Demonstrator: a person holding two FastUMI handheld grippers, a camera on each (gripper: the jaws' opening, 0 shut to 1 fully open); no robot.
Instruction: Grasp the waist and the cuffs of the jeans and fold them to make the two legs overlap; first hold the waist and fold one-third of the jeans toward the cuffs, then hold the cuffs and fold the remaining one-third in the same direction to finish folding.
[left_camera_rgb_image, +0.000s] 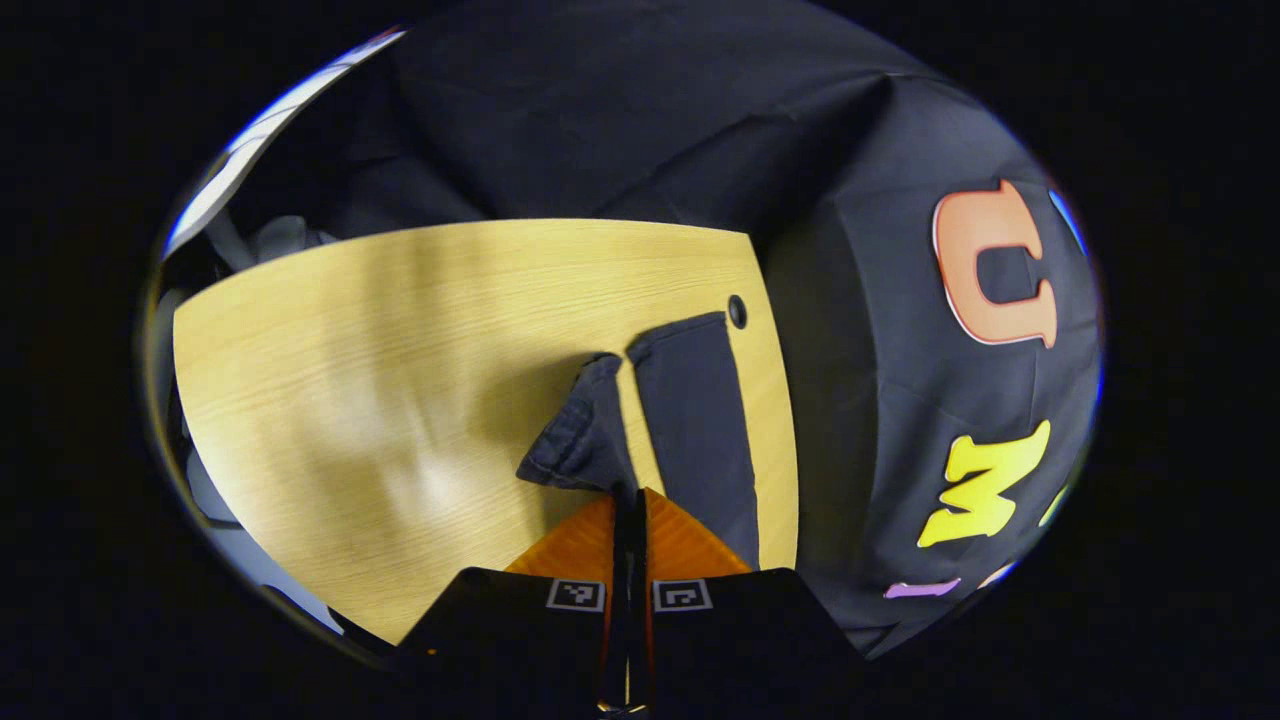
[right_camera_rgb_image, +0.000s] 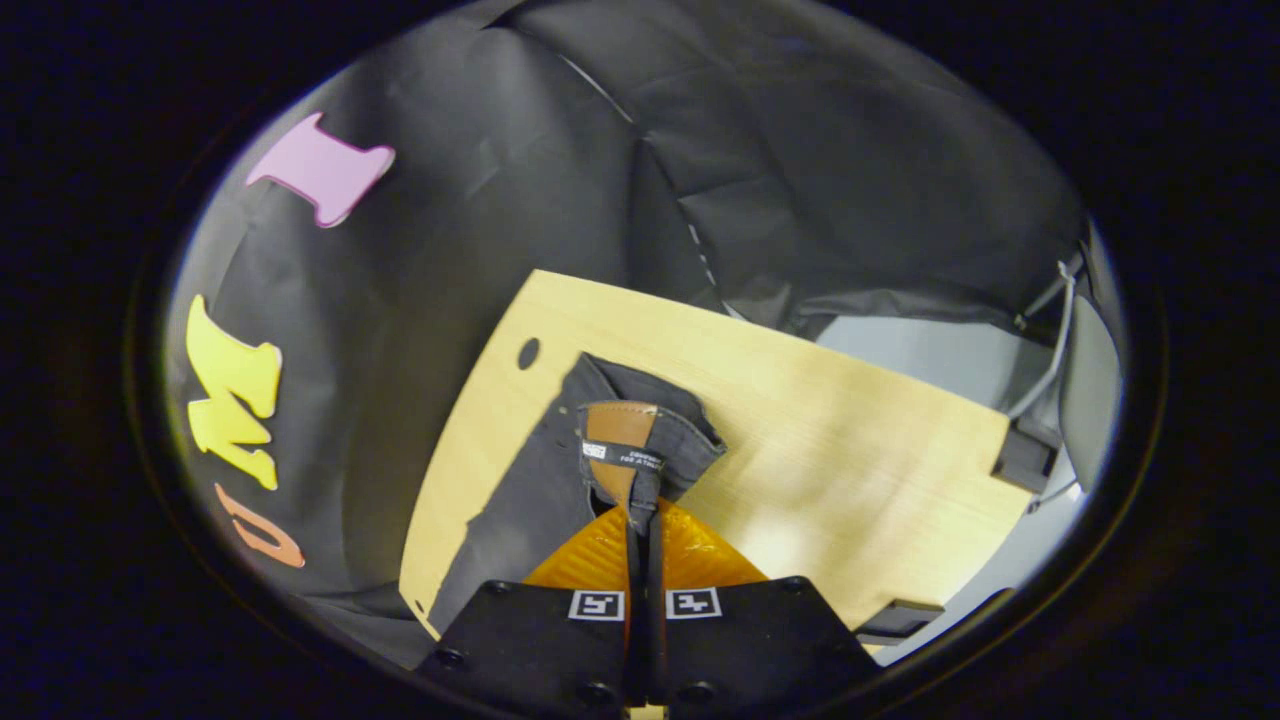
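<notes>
Left gripper (left_camera_rgb_image: 628, 500): clamped on a lifted cuff (left_camera_rgb_image: 585, 430) of the dark jeans (left_camera_rgb_image: 695, 420).
Right gripper (right_camera_rgb_image: 640, 515): clamped on the waist (right_camera_rgb_image: 625, 440), raised.
Jeans: on the wooden table (left_camera_rgb_image: 400, 380), near its edge.
Progress: judged early; legs not yet overlapped, both thirds left.

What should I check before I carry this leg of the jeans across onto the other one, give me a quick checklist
1. Left gripper shut on the cuff: ok, the fingers are closed with the fabric pinched at their tips.
2. Right gripper shut on the waist: ok, it is closed on the waistband by the leather patch.
3. Other leg lying flat as the landing spot: ok in the left gripper view.
4. Legs overlapped: not ok, bare table shows between them.
5. Jeans fully on the table: cannot tell, the flat leg runs close to the edge.
6. Held leg free of twists: cannot tell, the cuff is bunched.
</notes>
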